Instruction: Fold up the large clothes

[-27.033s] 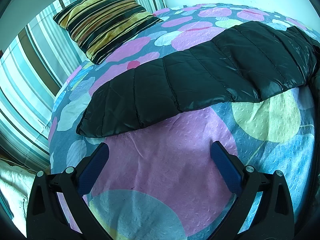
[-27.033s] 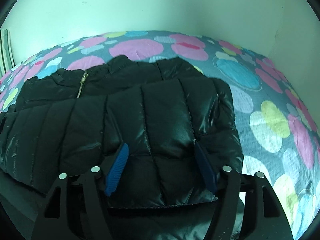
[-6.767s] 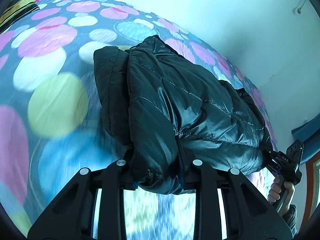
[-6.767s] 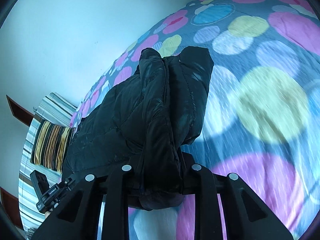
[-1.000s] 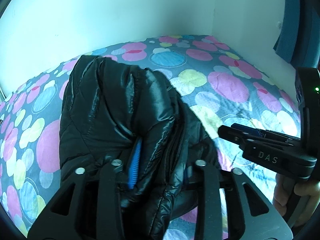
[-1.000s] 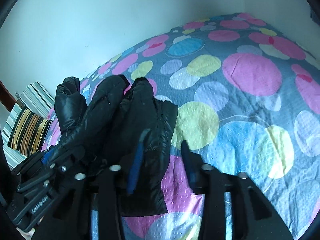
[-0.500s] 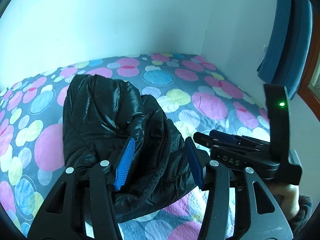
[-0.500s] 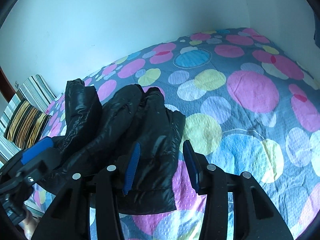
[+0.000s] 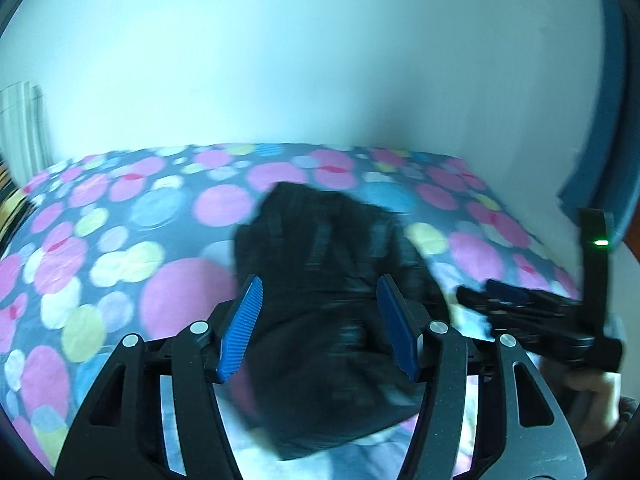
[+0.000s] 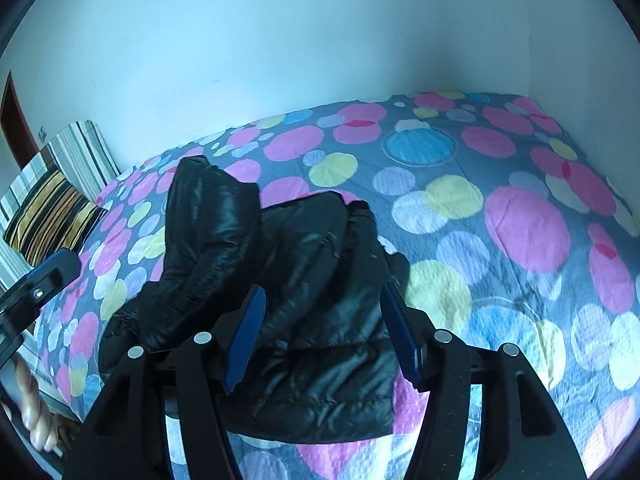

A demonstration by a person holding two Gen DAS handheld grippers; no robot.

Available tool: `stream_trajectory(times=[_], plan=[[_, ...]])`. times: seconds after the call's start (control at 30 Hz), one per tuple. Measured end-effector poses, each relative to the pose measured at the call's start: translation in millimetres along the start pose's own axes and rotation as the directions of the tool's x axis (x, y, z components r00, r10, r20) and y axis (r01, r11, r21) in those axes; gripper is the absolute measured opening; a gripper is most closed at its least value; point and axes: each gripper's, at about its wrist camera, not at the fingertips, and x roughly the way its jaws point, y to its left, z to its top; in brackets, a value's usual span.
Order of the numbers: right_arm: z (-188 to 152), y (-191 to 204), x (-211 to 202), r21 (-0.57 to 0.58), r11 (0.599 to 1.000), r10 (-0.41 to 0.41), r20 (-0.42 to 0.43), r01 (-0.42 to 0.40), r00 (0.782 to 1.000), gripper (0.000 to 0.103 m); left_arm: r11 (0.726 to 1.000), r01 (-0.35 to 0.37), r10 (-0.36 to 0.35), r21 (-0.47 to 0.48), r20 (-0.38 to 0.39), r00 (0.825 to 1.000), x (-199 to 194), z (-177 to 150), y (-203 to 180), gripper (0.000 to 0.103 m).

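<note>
We see the bed [image 10: 500,208] first, its spotted cover spread wide and flat, which is why it serves as the folding surface: there is room all round the garment. Against the wall at the far left sits a striped pillow [image 10: 48,208], well apart from the work.

The black puffer jacket [image 10: 280,280] lies on the near half of the bed in a bundled, folded heap, its layers stacked rather than spread. We judge the fold is largely made and the bundle has been set down to rest under its own weight. Its shell is glossy and quilted in padded bands; one thick roll stands higher at the left, and the near hem lies flat on the cover. The puffy filling looks likely to spring back, so the heap sits loose, not crisp.

Our left claw [image 9: 318,322] is spread wide and empty, the jacket [image 9: 320,300] showing blurred between its blue pads. Our right claw [image 10: 322,334] is likewise wide and holds nothing, poised just above the near hem.
</note>
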Motion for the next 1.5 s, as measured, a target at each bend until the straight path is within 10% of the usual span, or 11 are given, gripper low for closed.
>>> stream_trajectory(times=[0.27,0.73,0.8,0.87,1.5], plan=[[14,30,14,-0.051,0.999,-0.007,-0.006,0.007,1.000,0.068,0.987,-0.144,0.141,-0.067,-0.046,0.989,26,-15,60,0.061],[26,58,59,-0.089,0.996,-0.038,-0.087,0.030,0.995,0.074,0.990,-0.110,0.094,-0.091,-0.166,0.982,80,-47,74,0.061],[24,57,66,-0.098,0.995,-0.040,-0.100,0.030,0.994,0.034,0.991,-0.096,0.079,-0.093,-0.171,0.982,83,-49,73,0.061],[23,51,72,-0.086,0.996,-0.045,-0.126,0.034,0.991,0.028,0.992,-0.084,0.067,-0.096,-0.167,0.984,84,-48,72,0.061],[-15,-70,115,0.081,0.992,-0.077,-0.247,0.100,0.966,0.020,0.996,0.067,-0.052,0.062,-0.216,0.975,147,-41,-8,0.055]])
